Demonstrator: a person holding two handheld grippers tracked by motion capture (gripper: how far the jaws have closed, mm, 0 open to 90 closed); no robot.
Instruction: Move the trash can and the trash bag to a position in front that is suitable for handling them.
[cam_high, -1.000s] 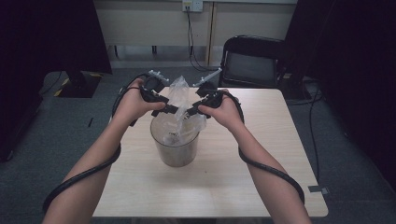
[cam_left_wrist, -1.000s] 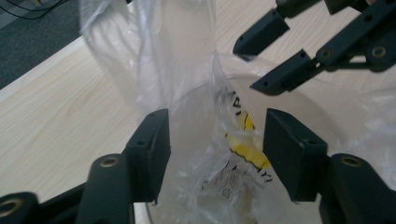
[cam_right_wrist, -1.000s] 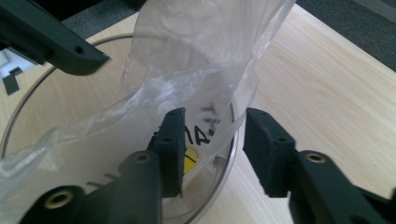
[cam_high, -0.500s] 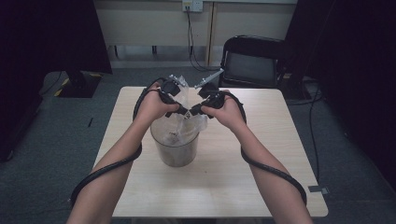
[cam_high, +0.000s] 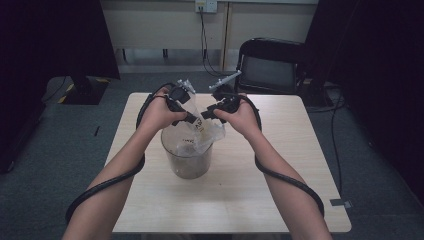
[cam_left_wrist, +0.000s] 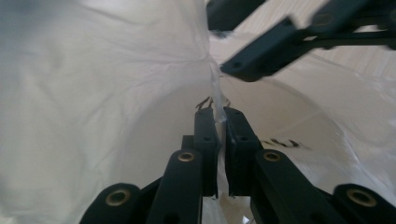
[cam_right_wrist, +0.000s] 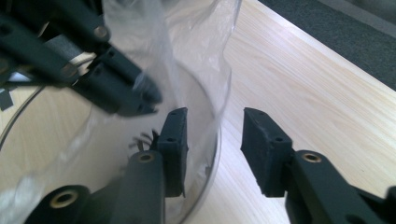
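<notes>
No legible text; only blurred dark marks on the clear container (cam_left_wrist: 280, 142).

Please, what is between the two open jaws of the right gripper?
In the right gripper view, the right gripper has its jaws standing astride the rim of the clear container, with a fold of the plastic bag draped there too.

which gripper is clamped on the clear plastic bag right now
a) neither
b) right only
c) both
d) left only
d: the left gripper has its jaws shut on a fold of the plastic bag, while the right gripper stands open at the rim of the clear container.
</notes>
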